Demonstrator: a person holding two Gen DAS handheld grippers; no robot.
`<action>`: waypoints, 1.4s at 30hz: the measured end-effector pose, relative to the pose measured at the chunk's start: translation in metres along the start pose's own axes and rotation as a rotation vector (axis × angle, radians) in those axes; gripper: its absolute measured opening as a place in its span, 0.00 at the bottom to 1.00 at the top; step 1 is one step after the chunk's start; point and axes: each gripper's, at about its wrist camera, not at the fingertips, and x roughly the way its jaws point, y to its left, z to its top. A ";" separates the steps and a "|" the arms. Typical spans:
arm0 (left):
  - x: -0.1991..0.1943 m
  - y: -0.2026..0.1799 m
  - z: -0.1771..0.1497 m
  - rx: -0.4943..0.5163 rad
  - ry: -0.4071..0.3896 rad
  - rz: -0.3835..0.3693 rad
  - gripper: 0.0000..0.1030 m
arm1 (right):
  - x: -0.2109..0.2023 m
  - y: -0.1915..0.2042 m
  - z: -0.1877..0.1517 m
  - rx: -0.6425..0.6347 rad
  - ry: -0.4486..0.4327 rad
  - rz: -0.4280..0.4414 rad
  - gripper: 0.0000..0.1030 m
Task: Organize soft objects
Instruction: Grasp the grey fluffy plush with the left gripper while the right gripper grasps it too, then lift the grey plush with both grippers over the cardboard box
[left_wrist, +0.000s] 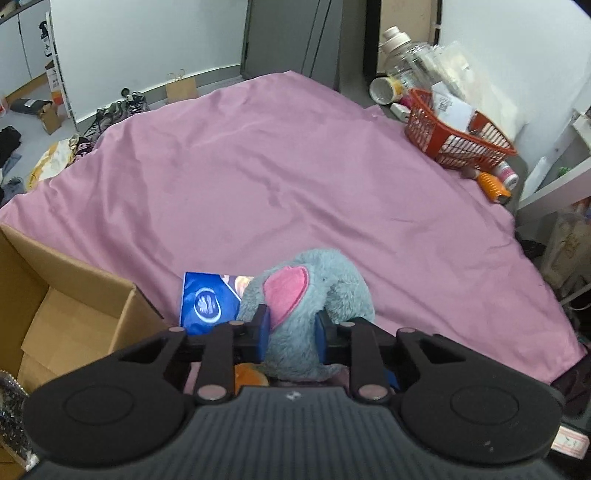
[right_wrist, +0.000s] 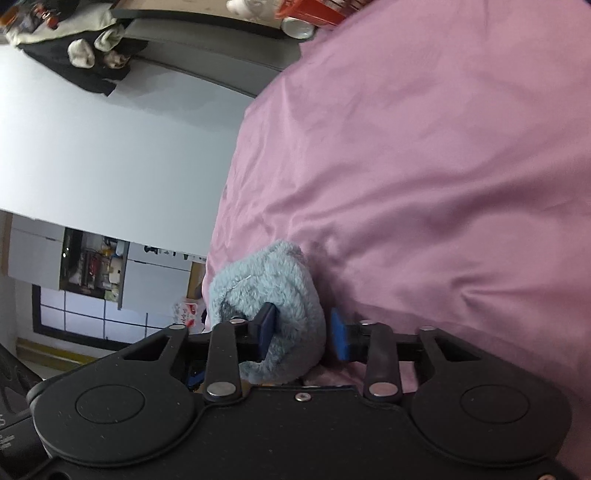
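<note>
A grey-blue plush elephant (left_wrist: 314, 295) with a pink ear lies at the near edge of the pink bedsheet (left_wrist: 277, 166). My left gripper (left_wrist: 291, 328) is shut on its body, and both blue pads press into the fur. In the right wrist view, which is rolled sideways, the same grey-blue plush (right_wrist: 273, 291) sits between the pads of my right gripper (right_wrist: 303, 332). The left pad is sunk into the fur and the blurred right pad sits at its edge. A blue packet (left_wrist: 207, 301) lies just behind the plush.
An open cardboard box (left_wrist: 66, 302) stands at the near left, against the bed. A red basket (left_wrist: 458, 133) with papers, bottles and jars sits at the far right corner. Shoes and clothes litter the floor (left_wrist: 22, 122) at the left. Something orange (left_wrist: 251, 376) shows beneath the left gripper.
</note>
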 end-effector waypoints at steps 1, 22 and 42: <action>-0.004 0.001 -0.001 -0.004 0.002 -0.012 0.22 | -0.002 0.005 -0.001 -0.010 -0.005 -0.002 0.22; -0.140 0.079 0.004 -0.072 -0.116 -0.148 0.21 | -0.050 0.159 -0.065 -0.422 -0.074 -0.001 0.20; -0.161 0.171 -0.002 -0.171 -0.107 -0.147 0.22 | -0.011 0.220 -0.124 -0.592 -0.025 -0.060 0.20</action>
